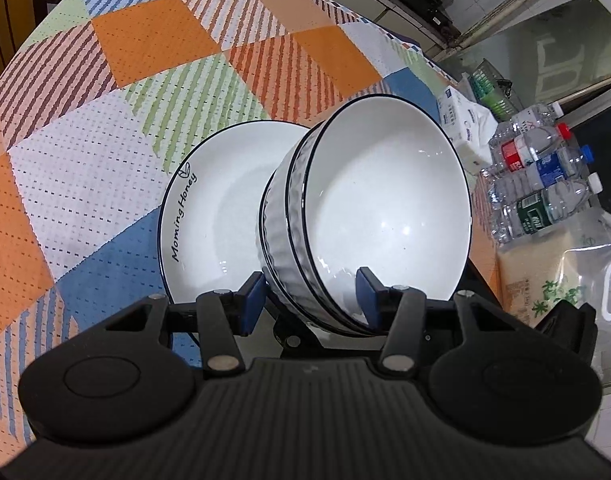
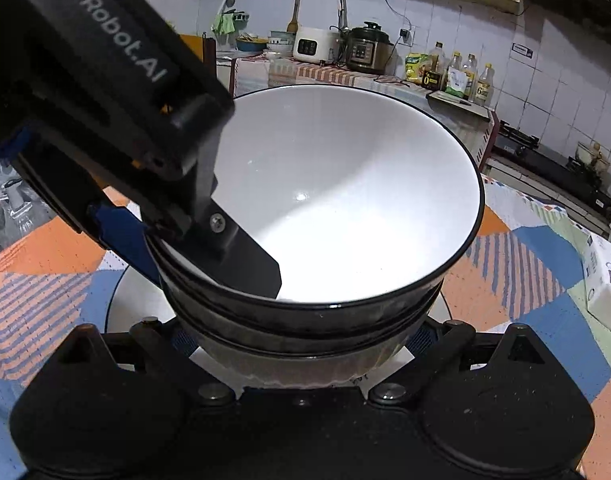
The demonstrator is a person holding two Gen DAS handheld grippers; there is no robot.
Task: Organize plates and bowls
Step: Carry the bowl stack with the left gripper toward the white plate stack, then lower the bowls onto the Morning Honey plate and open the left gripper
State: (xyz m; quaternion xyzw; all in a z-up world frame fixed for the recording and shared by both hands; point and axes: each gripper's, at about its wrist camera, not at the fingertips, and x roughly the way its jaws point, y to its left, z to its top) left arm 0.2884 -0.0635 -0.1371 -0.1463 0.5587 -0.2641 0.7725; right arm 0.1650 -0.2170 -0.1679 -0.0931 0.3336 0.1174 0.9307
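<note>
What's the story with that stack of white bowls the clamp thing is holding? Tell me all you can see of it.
The bowl stack looks like two nested bowls of glossy white ceramic with thin dark rim lines and ribbed outer walls. The insides look empty. The stack is tilted over the plate lettered "Morning Honey". The left gripper straddles its near rim, one finger inside, one outside. The right gripper has its fingers on either side of the base.

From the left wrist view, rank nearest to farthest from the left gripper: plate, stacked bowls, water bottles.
1. Stacked bowls, rim between the left gripper fingers.
2. Plate, just behind, to the left.
3. Water bottles, far right, off the table.
</note>
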